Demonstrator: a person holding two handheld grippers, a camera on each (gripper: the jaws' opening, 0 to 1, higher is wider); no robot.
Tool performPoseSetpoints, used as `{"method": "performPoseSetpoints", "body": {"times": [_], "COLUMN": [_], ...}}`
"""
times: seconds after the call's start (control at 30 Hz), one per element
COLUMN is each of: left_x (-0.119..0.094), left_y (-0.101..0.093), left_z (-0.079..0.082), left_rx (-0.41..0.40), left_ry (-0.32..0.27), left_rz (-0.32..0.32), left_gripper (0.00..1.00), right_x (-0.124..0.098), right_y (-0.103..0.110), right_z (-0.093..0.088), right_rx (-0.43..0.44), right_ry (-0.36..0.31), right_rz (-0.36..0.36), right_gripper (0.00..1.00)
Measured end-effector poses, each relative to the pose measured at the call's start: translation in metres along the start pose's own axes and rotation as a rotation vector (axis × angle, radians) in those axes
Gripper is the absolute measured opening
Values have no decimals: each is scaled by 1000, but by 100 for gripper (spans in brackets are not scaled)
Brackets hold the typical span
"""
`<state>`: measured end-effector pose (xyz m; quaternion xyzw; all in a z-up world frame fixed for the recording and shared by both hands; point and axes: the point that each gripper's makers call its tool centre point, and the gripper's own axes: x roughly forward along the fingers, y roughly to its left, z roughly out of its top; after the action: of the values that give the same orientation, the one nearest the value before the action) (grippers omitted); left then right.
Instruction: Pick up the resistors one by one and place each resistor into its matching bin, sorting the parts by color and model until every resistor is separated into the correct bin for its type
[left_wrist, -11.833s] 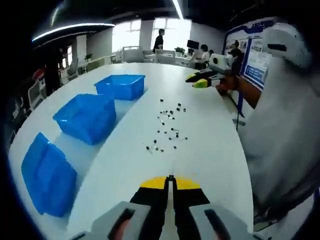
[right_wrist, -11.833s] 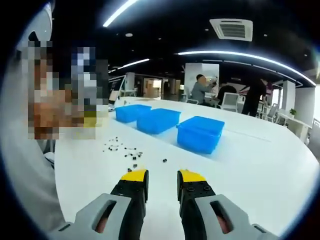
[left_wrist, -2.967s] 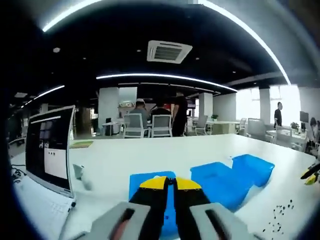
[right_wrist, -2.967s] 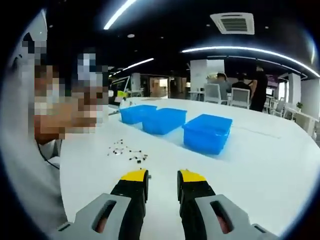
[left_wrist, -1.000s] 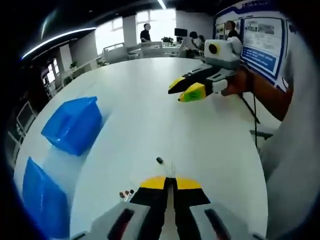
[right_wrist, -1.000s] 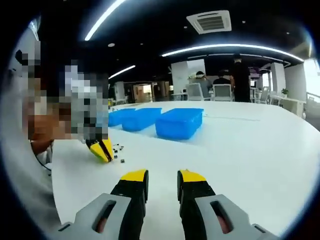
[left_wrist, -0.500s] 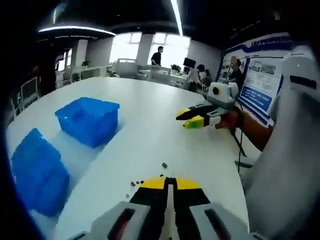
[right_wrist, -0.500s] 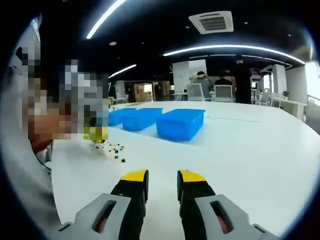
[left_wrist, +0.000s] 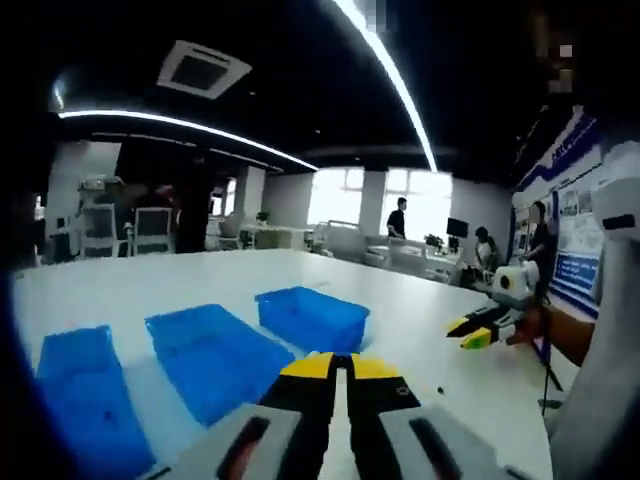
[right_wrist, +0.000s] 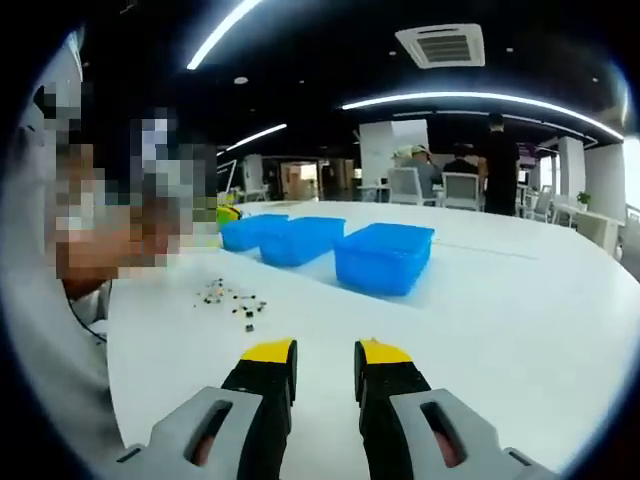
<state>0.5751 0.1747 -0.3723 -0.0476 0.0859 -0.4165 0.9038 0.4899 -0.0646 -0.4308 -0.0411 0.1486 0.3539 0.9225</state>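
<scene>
Resistors (right_wrist: 232, 297): small dark parts scattered loose on the white table, in the right gripper view ahead and to the left of that gripper's jaws, well short of the bins; too small to tell color or model. One tiny dark speck (left_wrist: 440, 390) also lies on the table in the left gripper view; I cannot tell what it is.
Table (right_wrist: 520, 300): large, white, rounded edge, carrying the bins and the parts.
Bins: three blue plastic bins in a row. Left gripper view: near bin (left_wrist: 85, 400), middle bin (left_wrist: 215, 355), far bin (left_wrist: 312, 317), all open-topped. In the right gripper view the same row stands beyond the resistors.
Left gripper (left_wrist: 341, 372): black jaws with yellow tips pressed together, nothing seen between them, held above the table near the middle bin.
Right gripper (right_wrist: 325, 358): yellow-tipped jaws spread with a clear gap, holding nothing, over bare table. It also shows at the right of the left gripper view, in a hand.
Room: open office with chairs, ceiling light strips, people standing far off.
</scene>
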Motion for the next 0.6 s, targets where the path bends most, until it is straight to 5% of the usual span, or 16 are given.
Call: {"method": "performPoseSetpoints", "body": {"times": [0.1,0.3,0.6], "left_x": [-20,-64,-83], "left_y": [47,124,151], "left_z": [19,22,29], "left_rx": [-14,-47,-31], "left_ry": [-126,-169,-198], "left_rz": [218,557,661], "left_gripper": [7,7,7], "right_x": [3,1,-9], "right_y": [5,6,0], "right_z": [0,0,0], "right_rx": [-8,-5,-11], "right_ry": [5,3,7], "right_rz": [16,13,-17], "right_gripper": [25,25,25]}}
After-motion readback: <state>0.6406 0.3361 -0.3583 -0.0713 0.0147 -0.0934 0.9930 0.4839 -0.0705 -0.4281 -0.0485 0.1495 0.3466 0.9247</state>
